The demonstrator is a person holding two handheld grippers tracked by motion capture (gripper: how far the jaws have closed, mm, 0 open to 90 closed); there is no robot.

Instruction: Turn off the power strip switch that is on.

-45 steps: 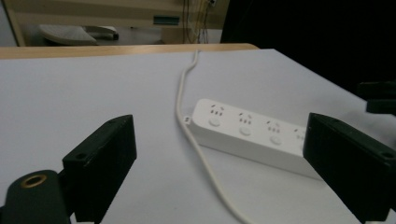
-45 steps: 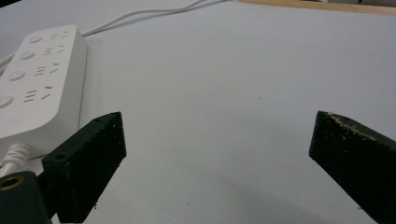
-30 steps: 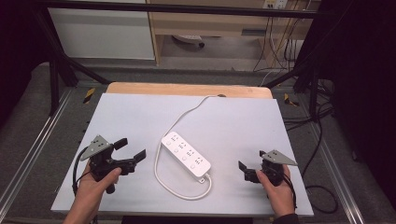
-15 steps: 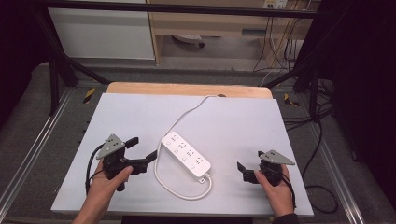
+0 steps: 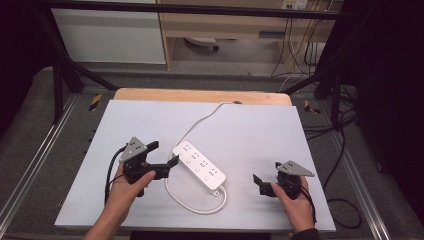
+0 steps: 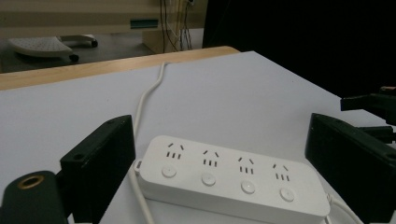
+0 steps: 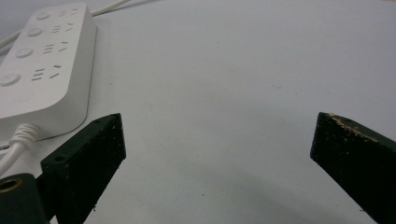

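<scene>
The white power strip (image 5: 199, 164) lies flat mid-bench (image 5: 250, 130), its cord (image 5: 197, 207) looping toward you. Your left gripper (image 5: 167, 160) is at its near-left end, fingers (image 6: 100, 163) spread wide and empty, framing the strip. You're on the approach; next, ease forward and close. Your right gripper (image 5: 258, 184) waits right of the strip, equally wide, holding nothing.
</scene>
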